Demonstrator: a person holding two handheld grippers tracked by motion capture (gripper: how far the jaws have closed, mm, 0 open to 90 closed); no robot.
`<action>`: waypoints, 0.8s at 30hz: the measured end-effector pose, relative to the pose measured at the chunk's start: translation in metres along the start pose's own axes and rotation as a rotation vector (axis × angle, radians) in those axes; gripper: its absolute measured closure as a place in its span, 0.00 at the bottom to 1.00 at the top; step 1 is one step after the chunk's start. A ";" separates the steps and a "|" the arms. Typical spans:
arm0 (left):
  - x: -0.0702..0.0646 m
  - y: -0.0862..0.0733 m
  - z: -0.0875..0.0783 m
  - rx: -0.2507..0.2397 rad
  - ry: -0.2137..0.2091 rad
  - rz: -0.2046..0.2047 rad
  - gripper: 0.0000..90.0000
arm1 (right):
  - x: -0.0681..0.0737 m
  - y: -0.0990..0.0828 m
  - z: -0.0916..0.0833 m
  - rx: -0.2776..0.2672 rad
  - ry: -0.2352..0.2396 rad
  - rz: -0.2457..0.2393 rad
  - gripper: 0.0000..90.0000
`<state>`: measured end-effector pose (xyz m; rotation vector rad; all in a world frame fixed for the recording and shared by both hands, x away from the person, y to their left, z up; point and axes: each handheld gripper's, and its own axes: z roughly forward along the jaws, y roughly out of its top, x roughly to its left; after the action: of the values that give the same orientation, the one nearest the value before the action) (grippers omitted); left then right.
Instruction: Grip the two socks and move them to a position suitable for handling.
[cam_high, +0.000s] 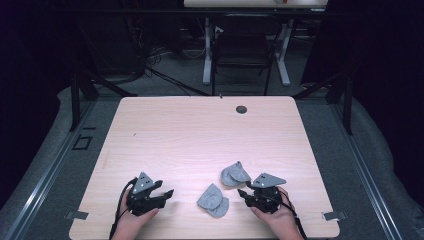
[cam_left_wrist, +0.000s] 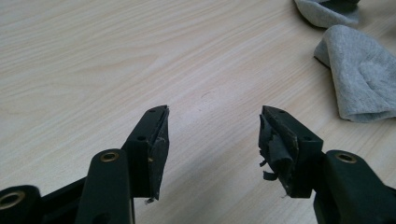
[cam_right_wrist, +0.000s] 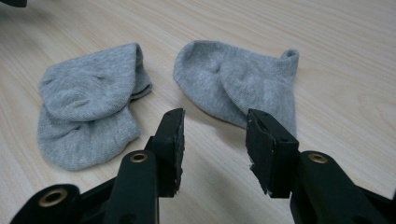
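From the high view, two grey socks lie on the near half of the wooden table (cam_high: 200, 130): the near sock (cam_high: 213, 200) sits between the two grippers, and the far sock (cam_high: 235, 174) lies just beyond it, close to the right gripper (cam_high: 243, 192). The left gripper (cam_high: 169, 192) rests well apart from both socks, over bare wood. A small dark round spot (cam_high: 241, 109) marks the far edge; from here it may be a cable hole.

In the left gripper view, the jaws stand wide with nothing between them, and the near sock (cam_left_wrist: 362, 79) lies off to the upper right.

In the right gripper view, the jaws gape wide and empty, just short of the far sock (cam_right_wrist: 238, 84); the near sock (cam_right_wrist: 88, 105) lies to its left.
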<state>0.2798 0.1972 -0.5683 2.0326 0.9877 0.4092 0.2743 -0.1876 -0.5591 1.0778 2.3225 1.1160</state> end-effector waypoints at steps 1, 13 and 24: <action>-0.001 0.000 0.000 0.003 -0.001 0.002 0.48 | -0.001 0.000 -0.001 0.001 -0.002 0.001 0.63; -0.005 0.000 0.001 0.012 -0.014 0.004 0.48 | -0.002 -0.001 0.000 0.008 -0.008 0.026 0.58; -0.014 0.005 0.004 0.027 -0.046 -0.001 0.57 | -0.002 -0.001 -0.002 0.004 -0.020 0.025 0.57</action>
<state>0.2757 0.1827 -0.5661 2.0567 0.9718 0.3487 0.2742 -0.1903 -0.5586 1.1173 2.3032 1.1044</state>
